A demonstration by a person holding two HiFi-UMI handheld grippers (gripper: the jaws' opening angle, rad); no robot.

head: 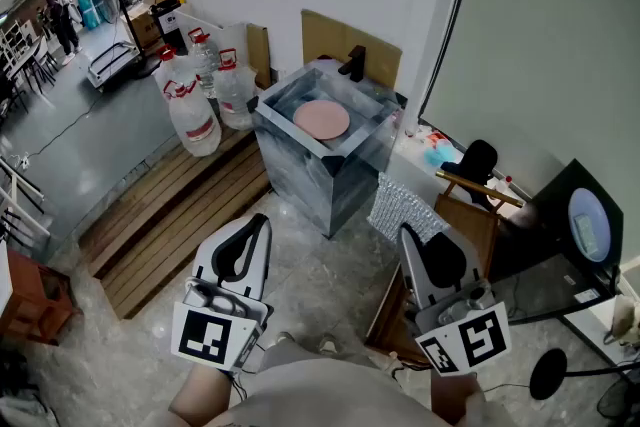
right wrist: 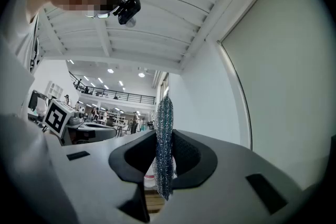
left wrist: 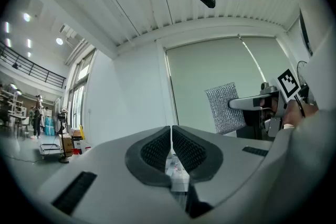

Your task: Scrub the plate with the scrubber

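A pink plate (head: 321,119) lies in a grey marbled sink block (head: 325,177) ahead of me. My right gripper (head: 408,233) is shut on a silvery mesh scrubber (head: 403,210), which hangs from its tip on the near right side of the block; the scrubber (right wrist: 164,149) stands edge-on between the jaws in the right gripper view. My left gripper (head: 262,219) is held low at the left, short of the block. Its jaws are shut with nothing between them (left wrist: 171,140). The left gripper view catches the scrubber (left wrist: 226,108) and the other gripper at its right.
A black tap (head: 354,64) stands at the block's far rim. Several water jugs (head: 194,118) sit on a wooden pallet (head: 175,215) to the left. A wooden chair (head: 462,225) and dark equipment (head: 575,225) crowd the right side. Stone floor lies between me and the block.
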